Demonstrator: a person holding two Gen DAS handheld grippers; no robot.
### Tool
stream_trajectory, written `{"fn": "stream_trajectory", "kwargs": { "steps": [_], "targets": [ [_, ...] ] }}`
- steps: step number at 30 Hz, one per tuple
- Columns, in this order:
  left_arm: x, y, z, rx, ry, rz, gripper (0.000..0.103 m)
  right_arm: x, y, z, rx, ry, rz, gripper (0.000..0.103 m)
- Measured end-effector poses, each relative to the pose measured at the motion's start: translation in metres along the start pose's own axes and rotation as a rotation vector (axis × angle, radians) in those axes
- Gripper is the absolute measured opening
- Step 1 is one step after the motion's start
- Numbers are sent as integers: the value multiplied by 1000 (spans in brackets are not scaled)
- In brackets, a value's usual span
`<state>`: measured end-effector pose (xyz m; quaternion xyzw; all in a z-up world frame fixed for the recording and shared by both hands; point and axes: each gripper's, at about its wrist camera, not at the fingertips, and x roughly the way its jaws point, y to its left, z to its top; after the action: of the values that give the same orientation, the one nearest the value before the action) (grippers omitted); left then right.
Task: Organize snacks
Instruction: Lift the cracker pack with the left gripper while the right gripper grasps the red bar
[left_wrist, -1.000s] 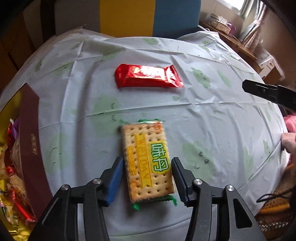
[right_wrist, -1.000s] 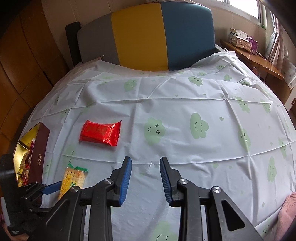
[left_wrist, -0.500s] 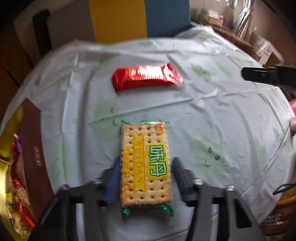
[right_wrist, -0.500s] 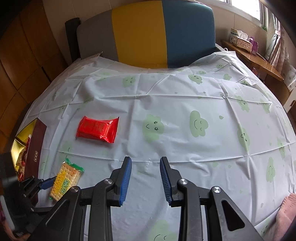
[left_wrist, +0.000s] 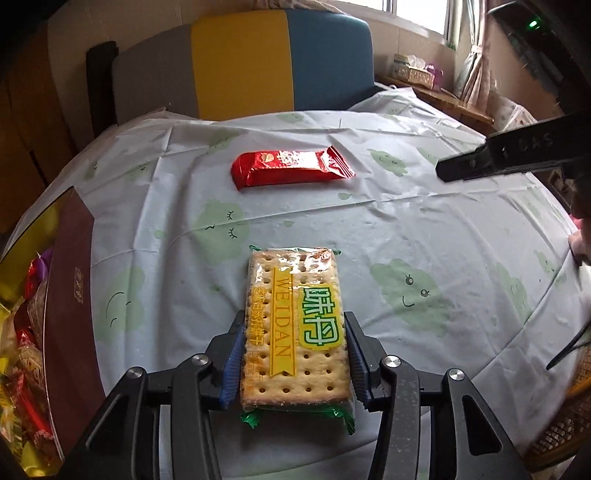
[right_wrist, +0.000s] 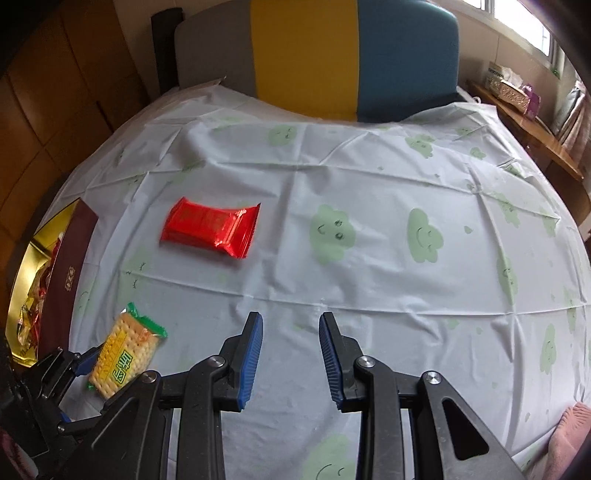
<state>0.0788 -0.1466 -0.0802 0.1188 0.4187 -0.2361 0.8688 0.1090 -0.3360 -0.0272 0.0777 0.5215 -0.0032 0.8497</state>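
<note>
My left gripper is shut on a yellow cracker packet with green ends and holds it just above the table. The packet also shows in the right wrist view, gripped by the left gripper at the lower left. A red snack packet lies farther back on the cloth; it also shows in the right wrist view. My right gripper is open and empty over the middle of the table. A snack box stands at the left.
The box has a brown lid edge and gold inside, with several wrapped snacks in it. A white tablecloth with green clouds covers the table. A chair with a yellow and blue back stands behind it.
My left gripper has closed on the cracker packet and lifted it a little, tilting upward. My right gripper has stayed open and barely moved.
</note>
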Motion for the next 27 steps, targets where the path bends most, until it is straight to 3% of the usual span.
{"fn": "stream_trajectory", "kwargs": {
  "steps": [8,18,20,25,27],
  "targets": [
    [-3,-3,-11,-12,-89,18,49,14,14,-3,-69,50,12,32],
    [-4,9,-13,-66,-106,-47,48,13,38,-8,-160,67,120,35],
    [-4,11,-13,-72,-108,-57,48,14,50,3,-224,85,136,41],
    [-4,14,-14,-83,-112,-77,48,23,77,53,-390,38,112,47],
    [-4,14,-14,-86,-115,-80,48,33,90,73,-464,44,121,59]
  ]
}}
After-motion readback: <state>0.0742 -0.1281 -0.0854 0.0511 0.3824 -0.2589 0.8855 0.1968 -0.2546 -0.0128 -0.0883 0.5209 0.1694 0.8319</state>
